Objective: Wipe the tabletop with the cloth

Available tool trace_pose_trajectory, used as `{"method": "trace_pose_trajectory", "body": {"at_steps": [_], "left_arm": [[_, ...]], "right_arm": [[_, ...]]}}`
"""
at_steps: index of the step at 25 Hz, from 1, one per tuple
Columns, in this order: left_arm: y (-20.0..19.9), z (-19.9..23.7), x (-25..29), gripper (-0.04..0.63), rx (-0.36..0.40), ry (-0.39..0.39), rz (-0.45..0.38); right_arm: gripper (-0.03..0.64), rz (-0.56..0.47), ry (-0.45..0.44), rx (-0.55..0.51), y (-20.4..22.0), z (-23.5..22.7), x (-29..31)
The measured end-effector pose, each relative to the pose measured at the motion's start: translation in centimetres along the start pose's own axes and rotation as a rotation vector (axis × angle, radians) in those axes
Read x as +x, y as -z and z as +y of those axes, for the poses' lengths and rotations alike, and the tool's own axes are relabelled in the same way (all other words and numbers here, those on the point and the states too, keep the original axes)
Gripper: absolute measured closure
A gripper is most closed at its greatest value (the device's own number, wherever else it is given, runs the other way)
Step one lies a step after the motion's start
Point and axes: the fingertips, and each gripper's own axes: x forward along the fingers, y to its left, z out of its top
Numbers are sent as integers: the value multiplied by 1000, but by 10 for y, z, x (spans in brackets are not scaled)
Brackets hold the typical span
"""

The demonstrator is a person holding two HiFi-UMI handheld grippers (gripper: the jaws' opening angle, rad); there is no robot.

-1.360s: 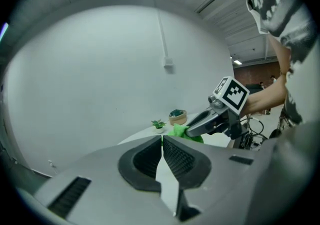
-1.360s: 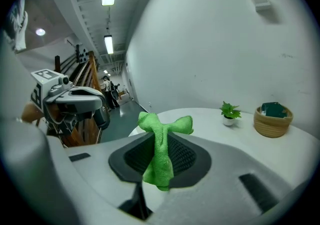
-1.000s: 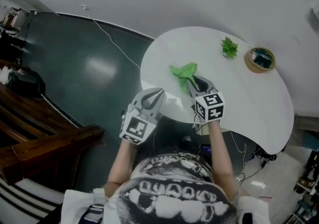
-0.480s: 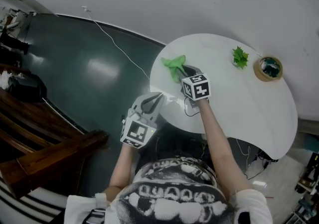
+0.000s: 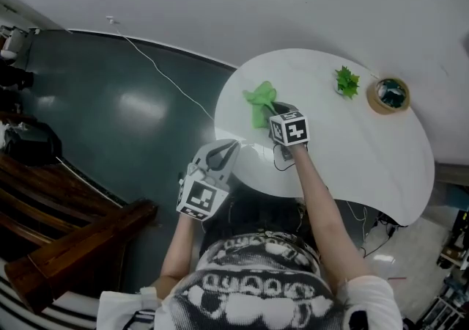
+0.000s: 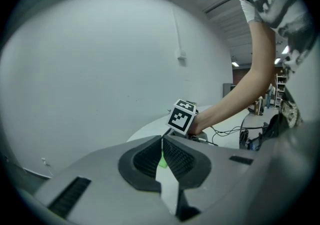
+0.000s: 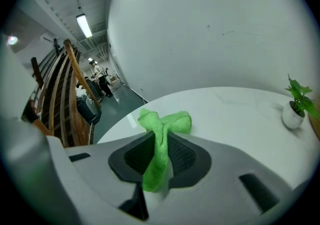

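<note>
Smooth white tabletop (image 5: 352, 138), R gripper (image 5: 273, 111) pinching fuzzy cloth (image 5: 260, 95).

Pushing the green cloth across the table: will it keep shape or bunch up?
Probably floppy: the green cloth droops in folds from the right gripper, shut on it. It likely bunches on the white table rather than spreading flat.
</note>
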Motion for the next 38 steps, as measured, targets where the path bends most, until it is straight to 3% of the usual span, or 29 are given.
{"method": "trace_pose_trajectory", "body": {"at_steps": [10, 19, 30, 38], "left_arm": [[-37, -30, 51, 586, 53, 133, -53], [-73, -88, 88, 586, 70, 198, -83], [-117, -192, 157, 586, 77, 258, -75], [-157, -293, 223, 586, 97, 321, -91]], "right_arm": [[538, 23, 140, 95, 35, -82, -44], [538, 20, 192, 134, 65, -146, -95], [538, -3, 237, 207, 121, -260, -179], [538, -22, 304, 288, 186, -371, -265]]}}
